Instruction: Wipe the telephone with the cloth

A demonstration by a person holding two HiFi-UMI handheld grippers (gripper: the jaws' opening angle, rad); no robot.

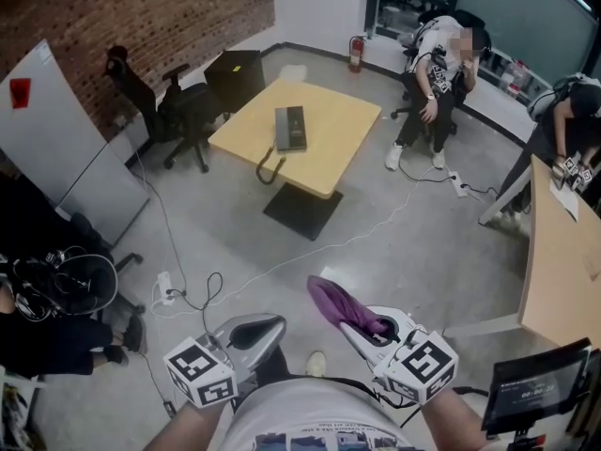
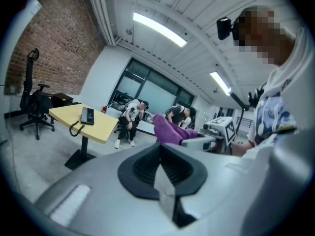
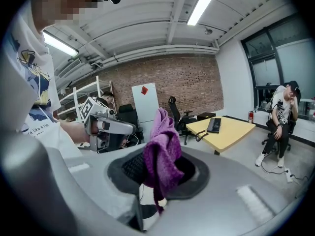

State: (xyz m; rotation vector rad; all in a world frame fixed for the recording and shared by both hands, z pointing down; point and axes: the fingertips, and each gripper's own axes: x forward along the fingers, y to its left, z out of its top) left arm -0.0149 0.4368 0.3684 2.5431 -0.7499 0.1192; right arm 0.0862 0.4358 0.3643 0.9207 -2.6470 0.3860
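Nearest, close against the person's body, the left claw (image 2: 160,149) is fully closed with nothing between its jaws. Just beside it, the right claw (image 3: 156,173) is clamped on a purple cloth (image 3: 161,154). Only a low fold is pinched, and most of the fabric stands loose above the jaws.

Between the person and the work lies open floor crossed by a white cable (image 1: 282,266) and a dark one running to a power strip (image 1: 165,287).

Well beyond that stands the yellow bench (image 1: 343,125). The black telephone (image 1: 290,127) lies flat near its middle, and its coiled cord (image 1: 268,167) droops over the near edge. A black office chair (image 1: 178,111) stands at the bench's left, and a seated person (image 1: 434,78) is off past its far right corner.

Wiping has not begun, and the whole room has yet to be crossed. I see three risks:
- **Tripping:** the floor cables could catch a foot on the way over.
- **Losing the cloth:** the shallow pinch could let it slip once it drags on the phone.
- **Moving the phone:** it looks light and unanchored, so a firm stroke may slide it or knock the handset loose. A claw catching the hanging cord could pull the phone toward the edge.
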